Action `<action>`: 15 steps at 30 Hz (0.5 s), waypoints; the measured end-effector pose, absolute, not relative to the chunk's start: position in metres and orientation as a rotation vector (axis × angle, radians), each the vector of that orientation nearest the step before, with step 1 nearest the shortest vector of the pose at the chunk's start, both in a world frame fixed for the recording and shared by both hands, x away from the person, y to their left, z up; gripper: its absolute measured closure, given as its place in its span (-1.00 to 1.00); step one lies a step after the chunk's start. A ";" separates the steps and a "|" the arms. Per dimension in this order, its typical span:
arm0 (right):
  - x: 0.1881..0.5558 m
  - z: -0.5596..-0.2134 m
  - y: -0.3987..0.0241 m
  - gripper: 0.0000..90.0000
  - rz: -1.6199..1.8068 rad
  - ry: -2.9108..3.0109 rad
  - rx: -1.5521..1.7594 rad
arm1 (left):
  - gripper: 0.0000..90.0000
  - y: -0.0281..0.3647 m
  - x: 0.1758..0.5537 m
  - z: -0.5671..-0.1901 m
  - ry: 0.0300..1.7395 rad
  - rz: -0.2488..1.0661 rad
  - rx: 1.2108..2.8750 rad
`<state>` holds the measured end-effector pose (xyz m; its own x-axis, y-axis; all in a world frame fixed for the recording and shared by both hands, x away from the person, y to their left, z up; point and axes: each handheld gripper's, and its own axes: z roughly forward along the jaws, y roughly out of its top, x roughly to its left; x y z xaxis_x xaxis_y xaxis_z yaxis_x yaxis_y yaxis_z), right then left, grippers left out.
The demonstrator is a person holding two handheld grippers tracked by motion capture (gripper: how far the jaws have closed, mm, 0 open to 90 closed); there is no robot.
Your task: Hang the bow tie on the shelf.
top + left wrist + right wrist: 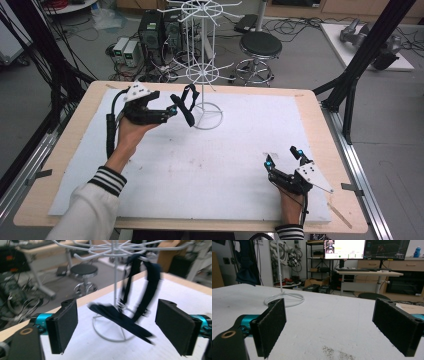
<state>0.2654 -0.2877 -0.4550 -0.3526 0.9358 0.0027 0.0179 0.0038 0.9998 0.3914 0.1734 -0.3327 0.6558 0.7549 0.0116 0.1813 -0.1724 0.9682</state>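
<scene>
The dark strap (186,104) hangs from a lower hook of the white wire rack (204,75), upper centre of the high view. Its long axis runs mostly vertical, the loop uppermost; the lower end trails out slanted toward the bottom right in the left gripper view (125,320). The left gripper (173,110) sits just left of it, jaws spread wide, clear of the strap. The rack's pole and ring base (110,326) stand directly behind. The right gripper (283,157), lower right, is wide open and empty above the white mat (200,165).
</scene>
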 end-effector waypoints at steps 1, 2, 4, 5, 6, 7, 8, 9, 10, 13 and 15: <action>0.265 -0.455 -0.288 -0.76 1.461 1.483 1.031 | -0.62 0.184 0.378 -0.343 0.730 0.629 1.680; 0.265 -0.455 -0.288 -0.76 1.459 1.483 1.030 | -0.62 0.184 0.378 -0.343 0.730 0.629 1.680; 0.266 -0.455 -0.288 -0.76 1.459 1.483 1.024 | -0.62 0.197 0.363 -0.355 0.686 0.639 1.649; 0.266 -0.455 -0.288 -0.76 1.458 1.483 1.024 | -0.62 0.203 0.354 -0.361 0.666 0.643 1.632; 0.265 -0.455 -0.287 -0.76 1.458 1.483 1.027 | -0.62 0.210 0.346 -0.367 0.643 0.650 1.621; 0.266 -0.455 -0.288 -0.76 1.458 1.483 1.024 | -0.62 0.217 0.337 -0.373 0.624 0.664 1.604; 0.266 -0.455 -0.288 -0.76 1.458 1.483 1.025 | -0.62 0.225 0.329 -0.380 0.605 0.673 1.591; 0.266 -0.455 -0.288 -0.76 1.458 1.483 1.025 | -0.62 0.232 0.322 -0.387 0.600 0.689 1.582; 0.266 -0.455 -0.288 -0.76 1.458 1.483 1.025 | -0.62 0.239 0.315 -0.393 0.593 0.699 1.562; 0.265 -0.455 -0.287 -0.76 1.456 1.484 1.028 | -0.66 0.260 0.300 -0.411 0.615 0.699 1.501; 0.265 -0.455 -0.287 -0.76 1.452 1.482 1.027 | -0.67 0.270 0.291 -0.421 0.627 0.717 1.472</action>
